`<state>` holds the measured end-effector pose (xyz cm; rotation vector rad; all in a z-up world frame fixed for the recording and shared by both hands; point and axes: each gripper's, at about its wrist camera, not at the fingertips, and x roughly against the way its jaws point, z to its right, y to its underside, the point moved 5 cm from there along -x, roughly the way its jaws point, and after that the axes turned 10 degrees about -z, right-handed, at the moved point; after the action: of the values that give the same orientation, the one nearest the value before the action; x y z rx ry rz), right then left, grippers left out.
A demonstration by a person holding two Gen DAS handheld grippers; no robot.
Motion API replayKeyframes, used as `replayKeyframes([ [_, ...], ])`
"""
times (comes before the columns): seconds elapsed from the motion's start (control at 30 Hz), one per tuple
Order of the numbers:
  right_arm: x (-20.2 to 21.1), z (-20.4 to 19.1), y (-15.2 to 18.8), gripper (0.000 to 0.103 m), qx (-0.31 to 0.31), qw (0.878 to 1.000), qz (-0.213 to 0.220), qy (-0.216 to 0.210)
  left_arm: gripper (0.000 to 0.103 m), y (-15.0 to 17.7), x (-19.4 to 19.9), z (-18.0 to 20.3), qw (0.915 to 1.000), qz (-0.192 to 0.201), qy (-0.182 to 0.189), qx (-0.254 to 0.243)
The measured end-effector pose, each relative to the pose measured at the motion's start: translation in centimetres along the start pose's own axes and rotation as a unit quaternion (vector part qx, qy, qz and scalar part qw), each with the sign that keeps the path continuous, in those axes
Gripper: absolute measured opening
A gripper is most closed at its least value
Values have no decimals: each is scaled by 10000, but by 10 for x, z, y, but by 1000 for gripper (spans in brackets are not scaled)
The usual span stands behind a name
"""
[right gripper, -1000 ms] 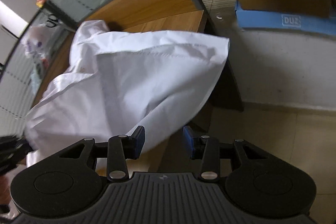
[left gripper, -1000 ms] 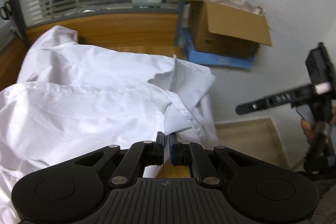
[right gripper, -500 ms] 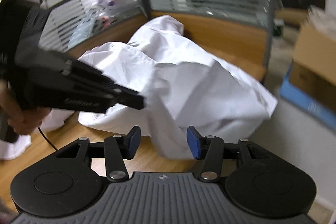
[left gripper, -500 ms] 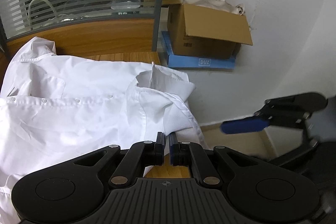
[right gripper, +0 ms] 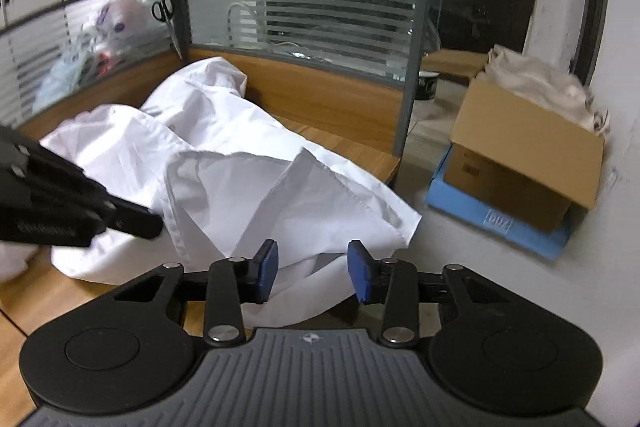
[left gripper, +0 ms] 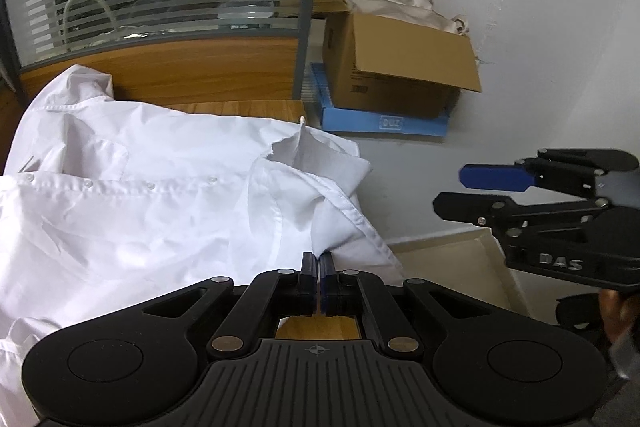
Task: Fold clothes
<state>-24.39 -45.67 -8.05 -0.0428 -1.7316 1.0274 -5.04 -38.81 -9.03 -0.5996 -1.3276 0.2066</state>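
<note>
**White shirt on desk: loosely gathered, left grip on, right grip off**

Landmark for all places: the wooden desk (right gripper: 48, 291).

- Item 1, at the desk's left and middle: white shirt (left gripper: 132, 211), spread across the top in soft heaps. The button placket runs crosswise and one panel is turned back over the body. No flat rectangle and no crisp crease shows.
- Item 2, at the desk's near edge: left gripper (left gripper: 318, 267), jaws pressed together on a thin fold of the shirt's hem.
- Item 3, at the desk's right corner: shirt cloth spills over the edge and hangs toward the floor.
- Item 4, off the desk's right side: right gripper (right gripper: 312, 271), jaws standing wide with nothing between them, hovering just above the overhanging cloth.
- Item 5, beyond the desk's right end: cardboard box (right gripper: 524, 163) on a blue flat carton.

Progress, as a judgement: at most partly folded. One flap lies over, but the garment is rumpled and off the edge, so squaring and further folds remain.

Change from half a second ago: the right gripper has swung round from facing the desk's far left partition to facing the overhanging corner. The left gripper keeps its pinch in much the same place.
</note>
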Motion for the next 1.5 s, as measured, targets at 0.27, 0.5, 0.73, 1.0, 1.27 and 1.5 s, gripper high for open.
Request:
replayKeyframes([
  [0.27,6,-43,-10,40,847,9937,120,-721,3,7,-5,8,9999,-45,67,-118],
  [0.5,-10,-55,-10,29,1290,9901,-29,-548,4,16,-5,4,9997,-79,198,115],
  [0.73,-16,-30,11,6,1021,9940,-383,21,24,44,21,-21,9970,33,86,770],
  [1.0,-11,-6,53,9,418,9951,-900,-13,45,102,51,-109,9668,-50,-1536,2044],
  [1.27,-18,-19,89,25,-344,9881,-1435,-434,66,136,62,-180,9242,-287,-3148,2144],
  [1.5,-58,-41,124,34,-1045,9700,-2119,-569,74,154,50,-198,9259,-482,-3422,1525],
])
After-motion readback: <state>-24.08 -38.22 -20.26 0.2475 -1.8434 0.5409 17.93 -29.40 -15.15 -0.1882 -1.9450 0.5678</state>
